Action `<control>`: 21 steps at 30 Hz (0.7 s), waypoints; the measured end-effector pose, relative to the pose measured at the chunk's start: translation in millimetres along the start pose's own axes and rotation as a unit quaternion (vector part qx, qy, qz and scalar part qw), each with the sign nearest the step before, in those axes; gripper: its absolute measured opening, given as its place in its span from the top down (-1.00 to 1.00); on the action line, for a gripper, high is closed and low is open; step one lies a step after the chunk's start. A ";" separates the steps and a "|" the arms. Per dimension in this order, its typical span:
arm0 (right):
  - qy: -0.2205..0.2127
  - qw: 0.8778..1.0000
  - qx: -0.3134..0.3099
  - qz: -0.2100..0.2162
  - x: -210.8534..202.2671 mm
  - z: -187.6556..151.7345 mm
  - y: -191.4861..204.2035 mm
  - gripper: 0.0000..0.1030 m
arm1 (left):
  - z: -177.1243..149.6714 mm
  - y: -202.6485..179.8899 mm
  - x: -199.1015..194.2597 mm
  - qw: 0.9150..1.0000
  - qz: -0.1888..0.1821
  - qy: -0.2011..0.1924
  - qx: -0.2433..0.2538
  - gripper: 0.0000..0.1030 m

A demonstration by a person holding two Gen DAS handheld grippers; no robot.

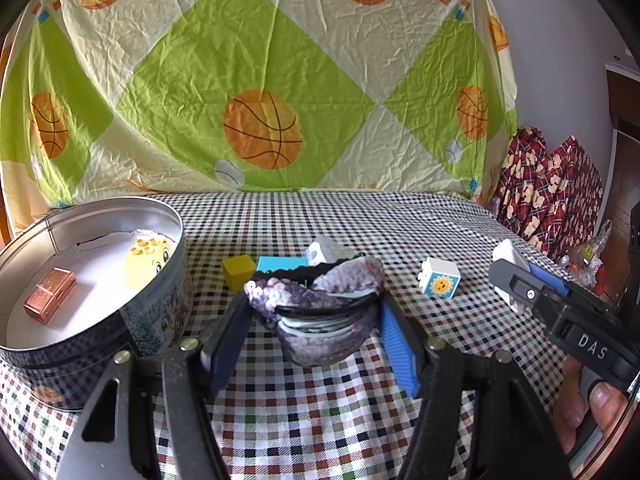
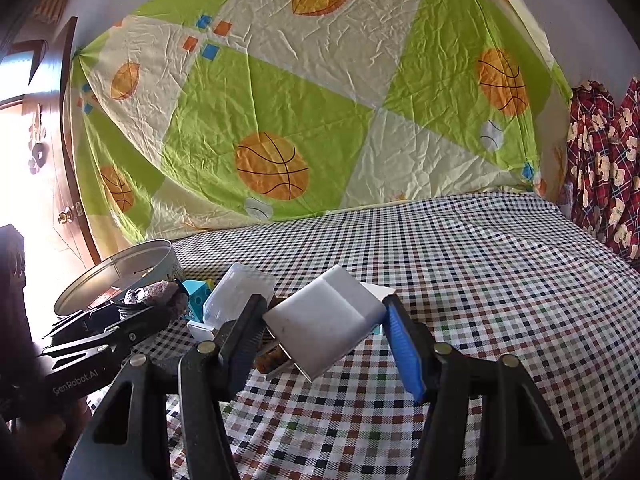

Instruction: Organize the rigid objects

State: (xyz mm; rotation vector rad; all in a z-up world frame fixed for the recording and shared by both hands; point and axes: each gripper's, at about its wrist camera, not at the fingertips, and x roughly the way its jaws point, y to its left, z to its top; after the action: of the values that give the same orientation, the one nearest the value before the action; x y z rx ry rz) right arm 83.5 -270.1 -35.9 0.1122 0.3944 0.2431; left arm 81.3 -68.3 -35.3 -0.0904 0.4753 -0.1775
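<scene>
My left gripper is closed on a purple pouch, held just above the checked cloth, beside the tin. My right gripper clamps a white charger over the cloth.

The right tongs grip a white plug adapter above the checkered cloth.

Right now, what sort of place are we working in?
Probably a room at home: a checked tablecloth under the objects, a sports-print sheet hung as backdrop, and a wooden door at the side.
</scene>
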 end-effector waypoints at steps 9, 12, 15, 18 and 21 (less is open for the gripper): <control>-0.013 1.000 -0.002 0.003 -4.3 -0.8 0.5 -0.20 | 0.8 -0.2 -4.6 1.000 0.005 -0.011 -0.002 -0.23; -0.019 1.000 -0.003 0.006 -6.6 -1.1 0.8 -0.20 | 0.6 -0.6 -6.7 1.000 0.006 -0.017 -0.001 -0.23; -0.026 1.000 -0.003 0.006 -8.6 -0.7 1.1 -0.20 | 0.0 -0.9 -8.3 1.000 0.009 -0.022 -0.001 -0.23; -0.038 0.999 -0.004 0.007 -12.3 -1.4 1.9 -0.20 | -0.6 -2.3 -12.0 0.999 0.013 -0.032 0.003 -0.23; -0.045 0.999 -0.005 0.008 -15.1 -1.6 2.4 -0.20 | -1.2 -4.2 -15.4 0.999 0.018 -0.042 0.008 -0.23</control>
State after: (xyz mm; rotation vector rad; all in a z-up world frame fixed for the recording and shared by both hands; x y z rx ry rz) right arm 68.9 -271.5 -31.5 0.1158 0.3024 0.2543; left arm 66.6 -69.5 -29.0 -0.0736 0.3918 -0.1417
